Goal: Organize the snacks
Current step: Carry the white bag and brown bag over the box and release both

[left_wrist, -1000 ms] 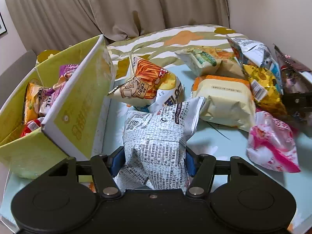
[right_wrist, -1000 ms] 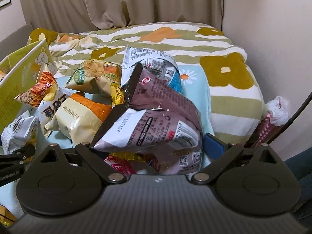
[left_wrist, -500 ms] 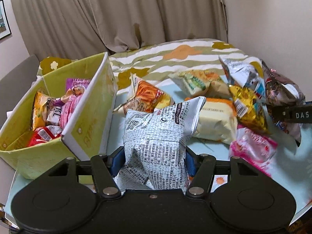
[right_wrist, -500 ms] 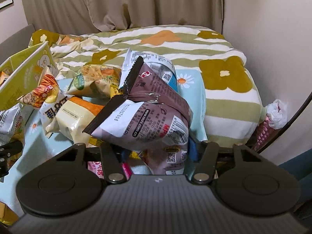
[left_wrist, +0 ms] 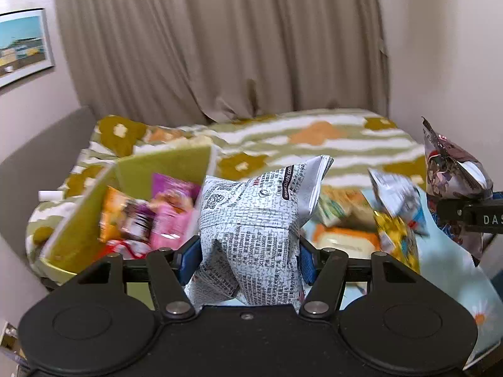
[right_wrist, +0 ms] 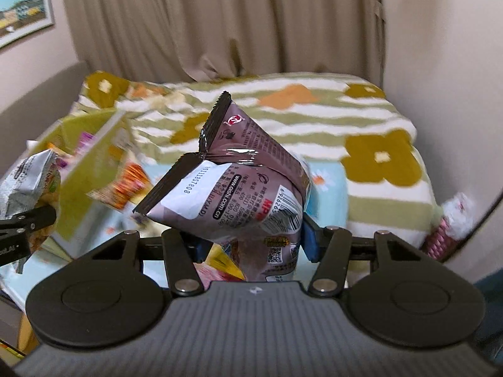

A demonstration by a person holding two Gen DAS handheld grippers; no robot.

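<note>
Snacks are mid-carry: my left gripper [left_wrist: 248, 259] pinches the white packet [left_wrist: 254, 220], my right gripper [right_wrist: 251, 242] the brown packet [right_wrist: 239, 194]. Next, I'd release both over the yellow box [left_wrist: 78, 232].

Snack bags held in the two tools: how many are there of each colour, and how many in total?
White crinkled foil snack bag with grey print, in the left tool: 1
Glossy brown foil snack bag, in the right tool: 1
Total: 2
</note>
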